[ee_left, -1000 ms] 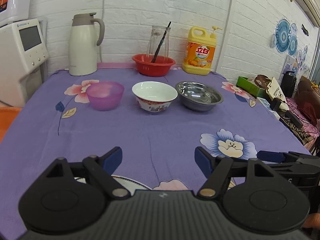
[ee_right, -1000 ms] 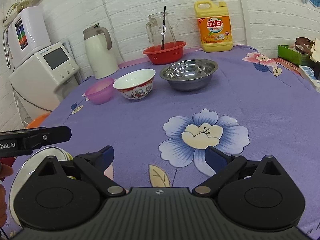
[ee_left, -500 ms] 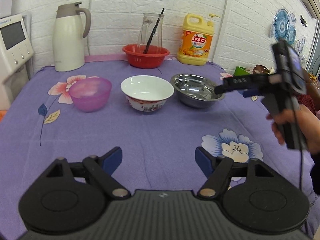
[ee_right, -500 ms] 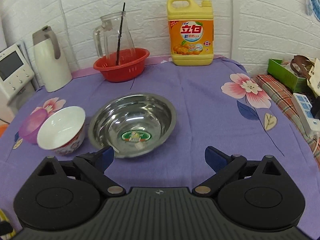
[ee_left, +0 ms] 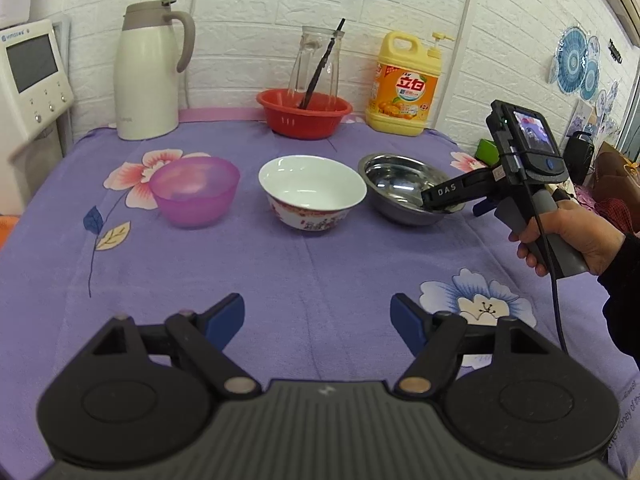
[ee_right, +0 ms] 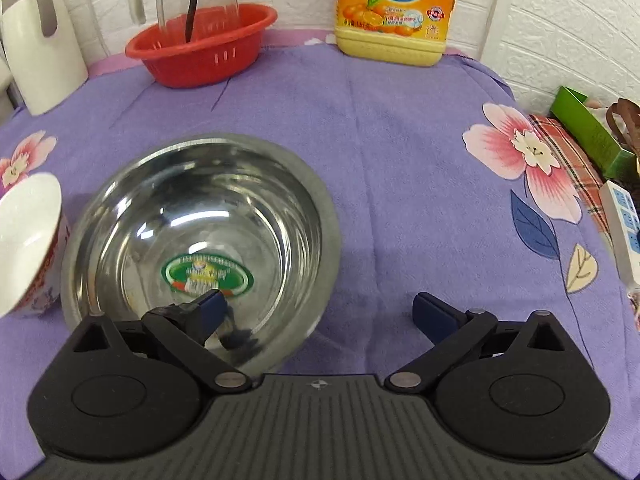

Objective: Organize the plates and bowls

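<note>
Three bowls stand in a row on the purple flowered cloth: a translucent purple bowl [ee_left: 195,190], a white bowl [ee_left: 312,190] with a red pattern, and a steel bowl [ee_left: 394,184] on the right. My left gripper [ee_left: 316,316] hovers open over bare cloth in front of them, holding nothing. A hand holds my right gripper [ee_left: 456,204] at the steel bowl. In the right wrist view the steel bowl [ee_right: 200,232] has my right gripper [ee_right: 320,312] open astride its near right rim, one finger inside and the other outside. Neither pad presses on the rim. The white bowl [ee_right: 28,232] sits just left of it.
Along the back wall stand a white thermos jug [ee_left: 146,76], a red basket [ee_left: 304,120] with a glass pitcher, and a yellow detergent bottle [ee_left: 406,88]. A white appliance [ee_left: 28,80] is at the left. A power strip [ee_right: 624,236] and green box [ee_right: 588,136] lie off the right edge.
My right gripper swept from the near part of the table to the steel bowl, and one finger now dips inside it. The left view crept forward, and the plate under it is out of sight.
</note>
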